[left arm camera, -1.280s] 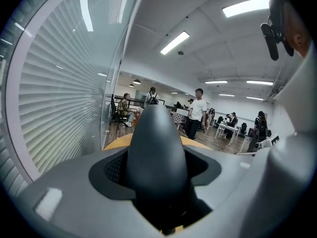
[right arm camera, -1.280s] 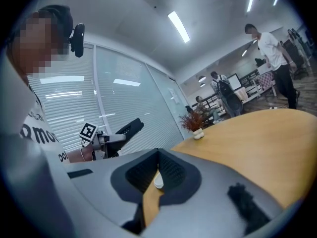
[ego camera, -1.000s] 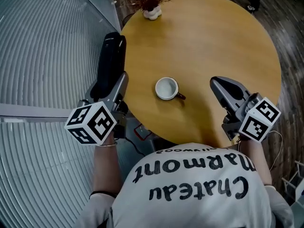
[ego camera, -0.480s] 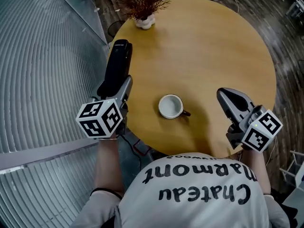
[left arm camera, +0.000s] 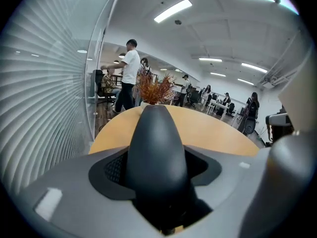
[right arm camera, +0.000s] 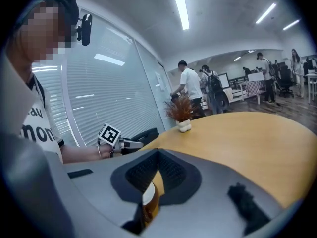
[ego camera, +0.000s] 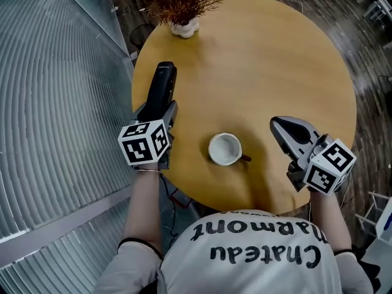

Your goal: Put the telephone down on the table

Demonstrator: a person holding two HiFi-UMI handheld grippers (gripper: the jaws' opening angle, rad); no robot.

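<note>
Two grippers show: the left gripper (ego camera: 164, 112) has its jaws clenched on a long black plastic telephone handset (ego camera: 162, 86) at the nine o'clock edge of the round wooden desk (ego camera: 275, 66), angled down, likely so it can be laid flat. The right gripper (ego camera: 282, 127), jaws pressed together and empty, hangs at four o'clock, clear of the white ceramic cup (ego camera: 225, 149).

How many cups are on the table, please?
1: the cup stands on the table near its front edge, right of the phone. None appears hidden.

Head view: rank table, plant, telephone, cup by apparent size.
1. table
2. plant, sprigs included
3. telephone, partly hidden in the left gripper and nearer the camera, so unsure against the cup
4. cup
</note>
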